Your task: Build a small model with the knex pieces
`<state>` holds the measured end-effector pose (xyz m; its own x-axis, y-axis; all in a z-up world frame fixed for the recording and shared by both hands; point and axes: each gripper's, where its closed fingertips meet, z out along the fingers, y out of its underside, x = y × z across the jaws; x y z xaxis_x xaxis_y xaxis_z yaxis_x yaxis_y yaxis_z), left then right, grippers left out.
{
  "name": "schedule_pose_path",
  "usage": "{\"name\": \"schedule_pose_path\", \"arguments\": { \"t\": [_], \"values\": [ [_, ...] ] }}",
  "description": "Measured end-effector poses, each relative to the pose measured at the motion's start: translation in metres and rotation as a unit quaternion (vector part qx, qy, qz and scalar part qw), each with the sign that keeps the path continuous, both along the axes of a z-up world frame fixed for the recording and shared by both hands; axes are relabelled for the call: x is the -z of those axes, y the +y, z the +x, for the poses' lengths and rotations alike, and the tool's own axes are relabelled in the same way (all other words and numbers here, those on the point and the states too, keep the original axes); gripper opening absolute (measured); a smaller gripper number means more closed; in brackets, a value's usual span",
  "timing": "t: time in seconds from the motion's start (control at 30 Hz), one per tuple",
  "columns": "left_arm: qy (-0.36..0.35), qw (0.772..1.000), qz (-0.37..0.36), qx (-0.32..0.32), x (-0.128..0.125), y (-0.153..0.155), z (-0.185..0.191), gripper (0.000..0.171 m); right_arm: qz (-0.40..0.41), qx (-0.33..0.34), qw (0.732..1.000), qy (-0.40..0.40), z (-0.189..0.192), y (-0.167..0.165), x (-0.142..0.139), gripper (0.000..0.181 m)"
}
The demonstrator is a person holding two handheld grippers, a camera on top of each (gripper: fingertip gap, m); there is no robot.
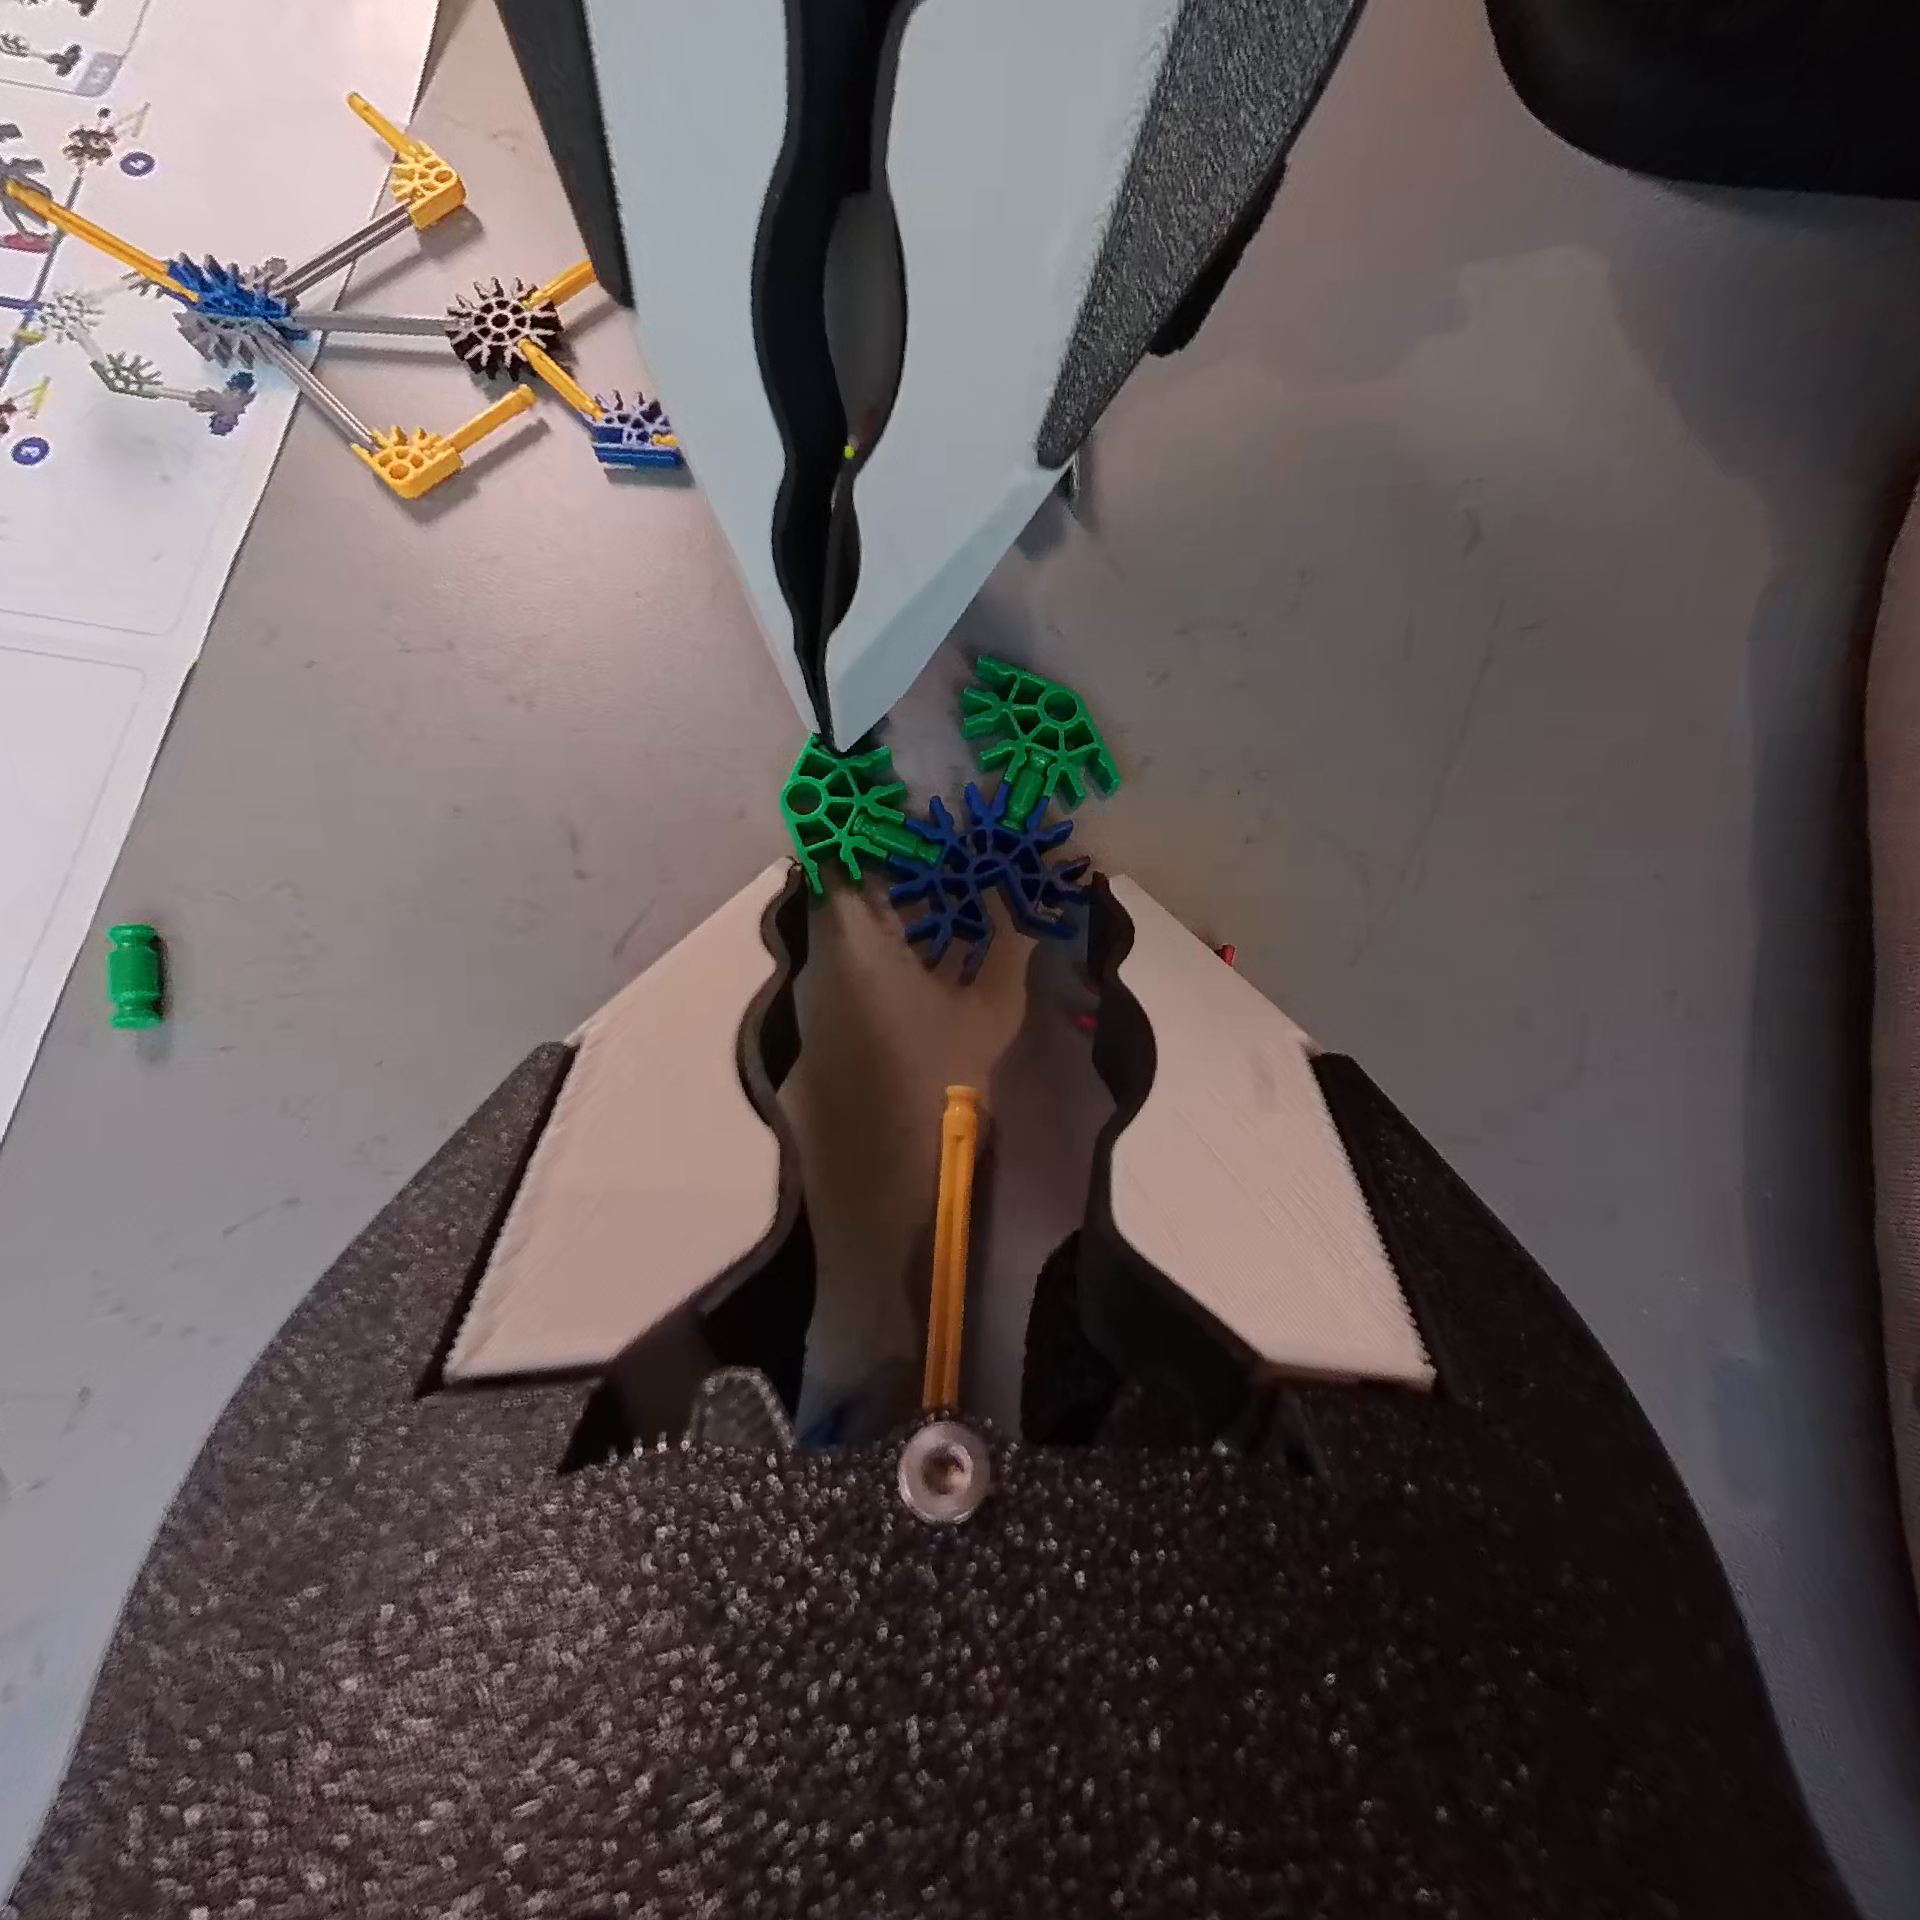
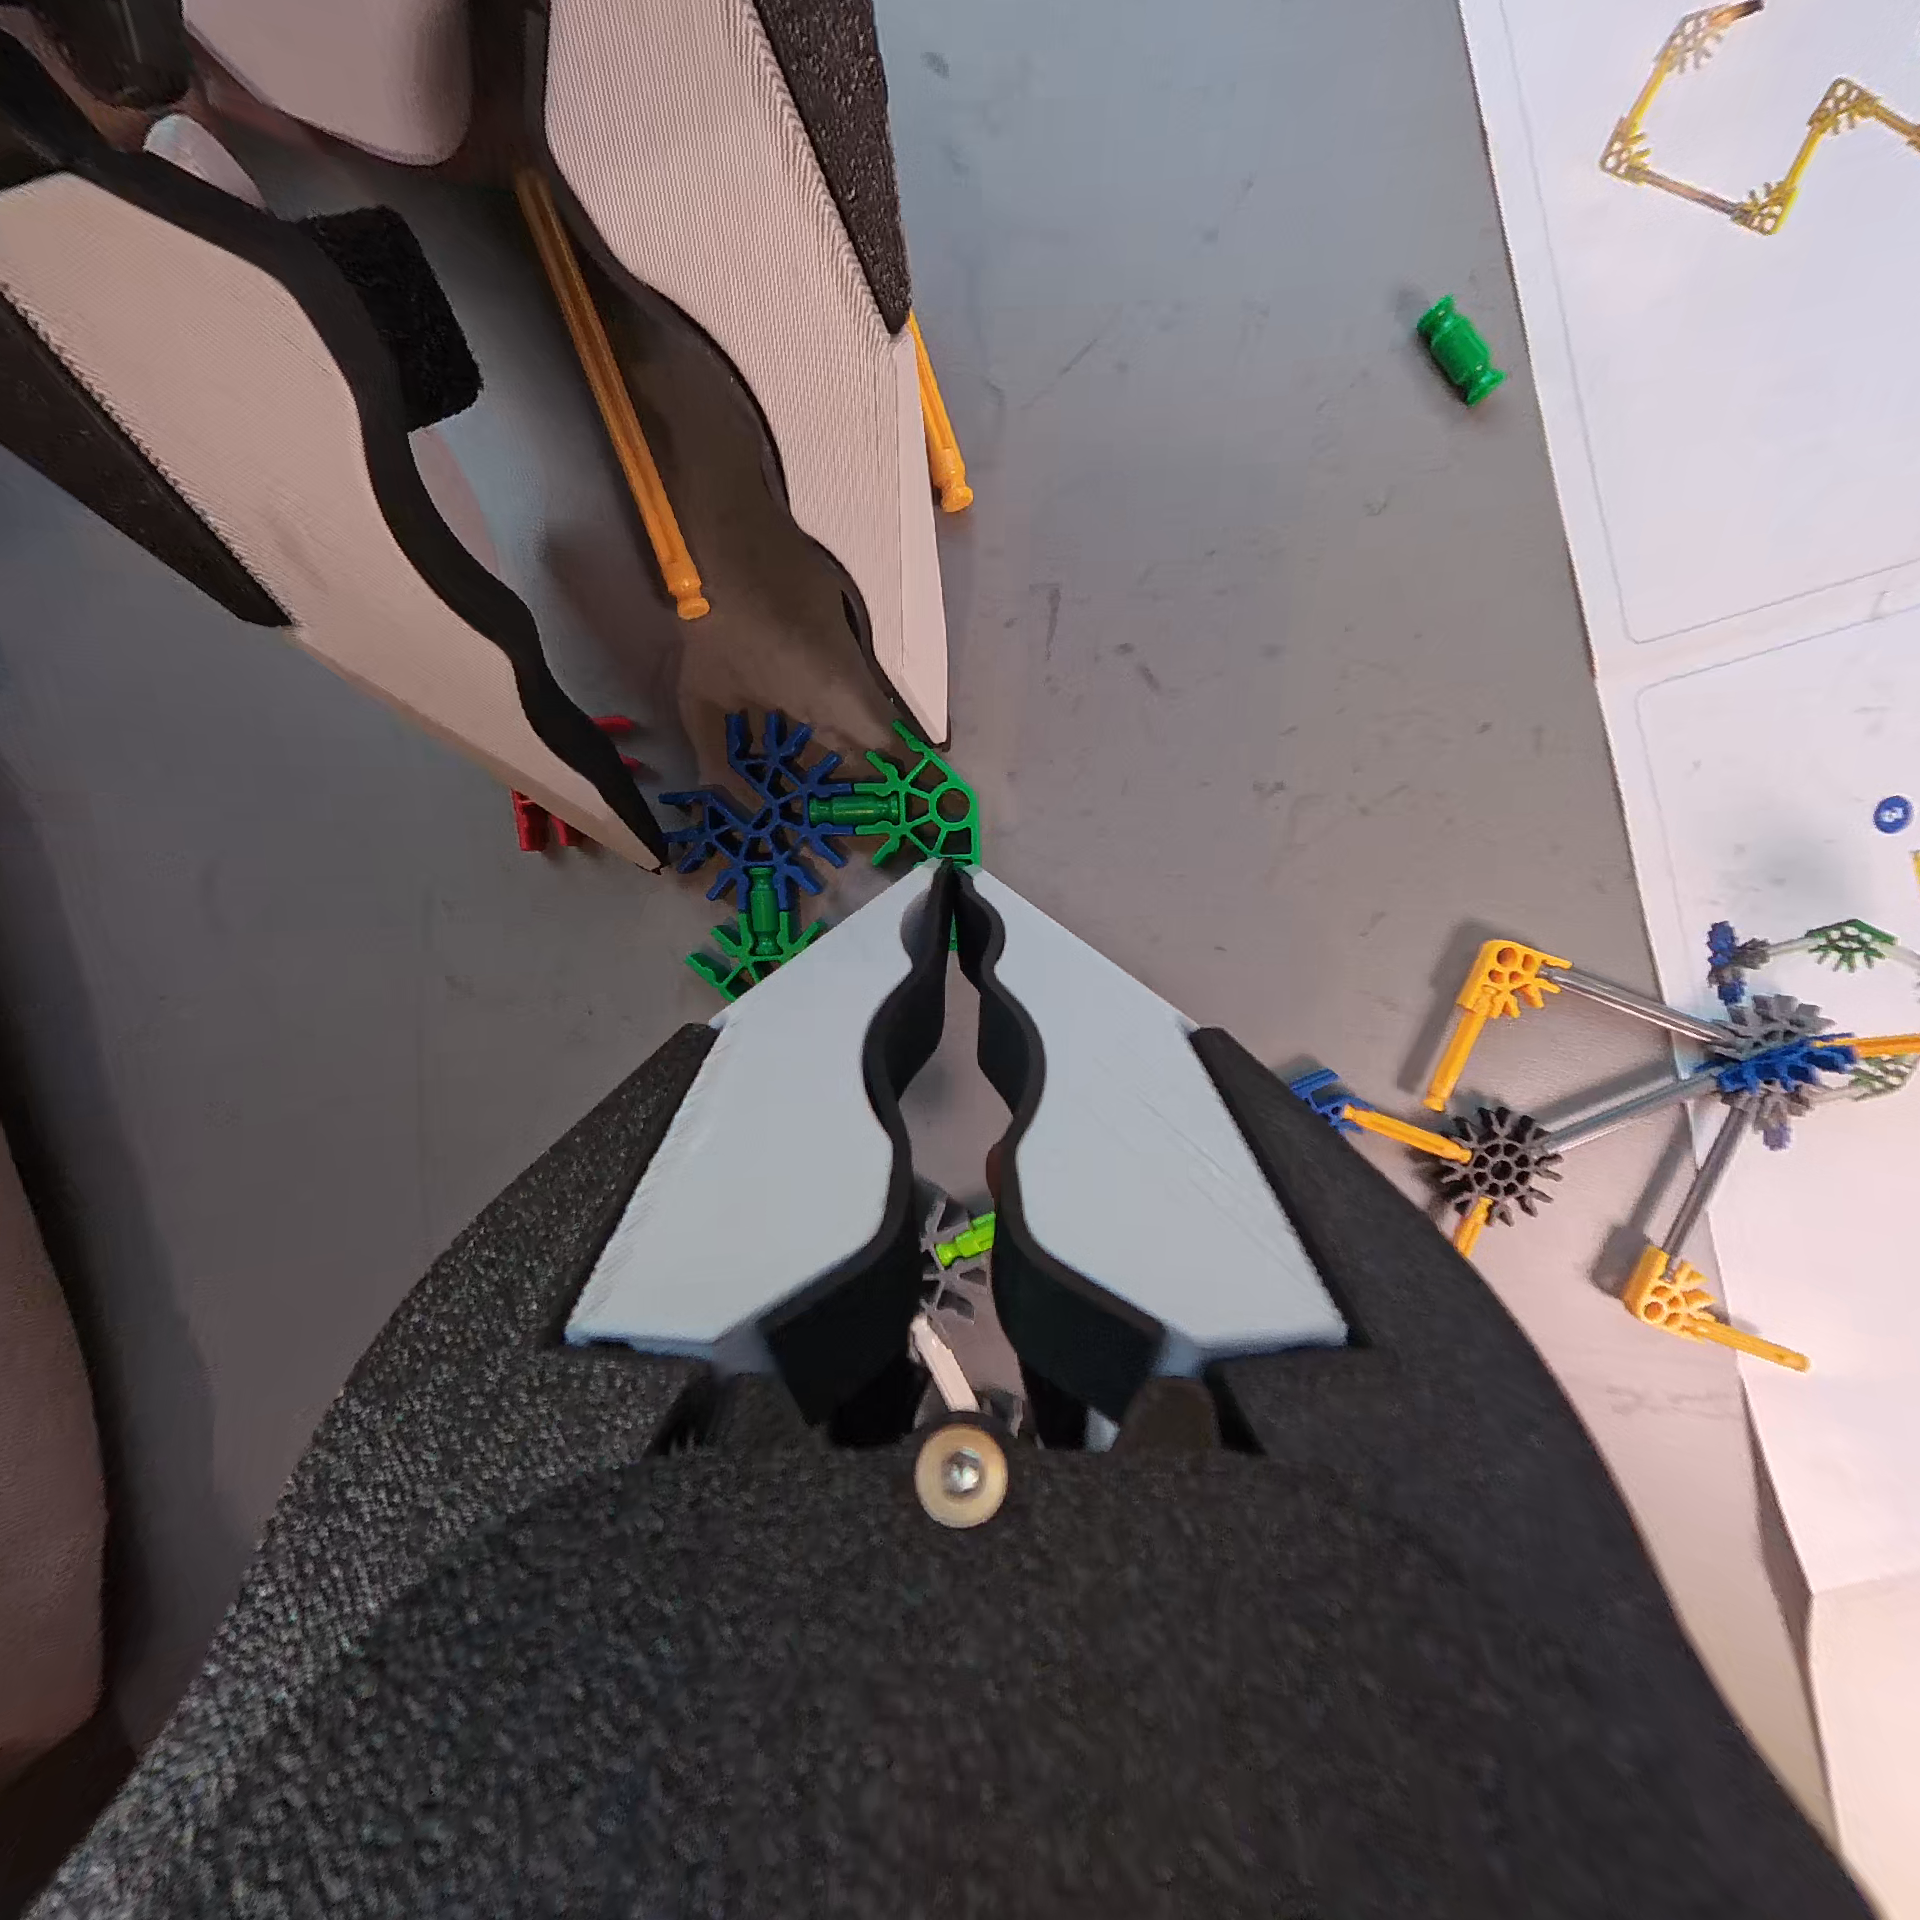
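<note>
A blue snowflake connector (image 1: pixel 982 873) (image 2: pixel 764 816) lies on the grey table, joined by short green rods to two green connectors (image 1: pixel 831 810) (image 1: pixel 1039 727). My left gripper (image 1: pixel 951 894) is open, its beige fingertips on either side of this cluster; the right wrist view shows it (image 2: pixel 790 800) straddling the blue piece. My right gripper (image 2: pixel 951 873) is shut, its blue-grey tip touching the edge of the nearer green connector (image 2: pixel 925 810). I cannot tell whether it pinches that edge. In the left wrist view it (image 1: pixel 826 732) comes in from above.
A yellow rod (image 1: pixel 956 1247) lies under my left gripper. A loose green spool (image 1: pixel 135 977) (image 2: pixel 1460 348) is near a white instruction sheet (image 1: pixel 83 520) (image 2: pixel 1766 520). A built yellow, grey and blue assembly (image 1: pixel 239 312) (image 2: pixel 1766 1049) rests by it. A red piece (image 2: pixel 551 821) sits beside the left fingertip. The grippers are tip to tip, or close to it. The left tips stand about 11 cm off the loose green spool (image 1: pixel 135 977). Seen from the right wrist view (image 2: pixel 1450 347) as well.
</note>
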<state>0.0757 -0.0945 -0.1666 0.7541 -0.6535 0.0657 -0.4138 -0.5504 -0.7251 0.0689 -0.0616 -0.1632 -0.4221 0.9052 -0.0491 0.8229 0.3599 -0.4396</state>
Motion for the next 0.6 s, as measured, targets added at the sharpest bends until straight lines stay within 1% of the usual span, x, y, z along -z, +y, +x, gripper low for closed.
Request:
{"name": "schedule_pose_path", "arguments": {
  "t": [0.07,0.13,0.2,0.27,0.37,0.5,0.6],
  "values": [
    [-0.001,1.0,0.001,0.0,0.0,-0.001,-0.001,0.054,-0.025,0.02,0.999,0.019,-0.003,0.003,-0.003,0.0],
    [0.001,1.0,0.001,0.005,0.0,-0.002,-0.001,0.054,-0.061,0.031,0.996,0.061,-0.011,0.004,-0.017,0.01],
    [0.001,1.0,-0.001,0.008,0.0,-0.004,-0.002,0.054,-0.062,0.033,0.993,0.09,-0.02,0.01,-0.026,0.015],
    [-0.003,1.0,-0.005,0.011,-0.001,-0.006,-0.003,0.054,-0.057,0.022,0.993,0.101,-0.028,0.012,-0.024,0.021],
    [-0.015,1.0,-0.002,0.008,-0.007,-0.01,-0.009,0.059,-0.038,0.005,0.994,0.104,-0.044,0.014,-0.014,0.023],
    [-0.055,0.997,0.03,-0.043,-0.029,-0.001,-0.034,0.059,0.004,-0.019,0.991,0.13,-0.076,0.024,-0.01,0.023],
    [-0.069,0.991,0.048,-0.1,-0.036,0.01,-0.061,0.059,0.027,-0.047,0.99,0.133,-0.101,0.035,-0.008,0.022]
  ]
}}
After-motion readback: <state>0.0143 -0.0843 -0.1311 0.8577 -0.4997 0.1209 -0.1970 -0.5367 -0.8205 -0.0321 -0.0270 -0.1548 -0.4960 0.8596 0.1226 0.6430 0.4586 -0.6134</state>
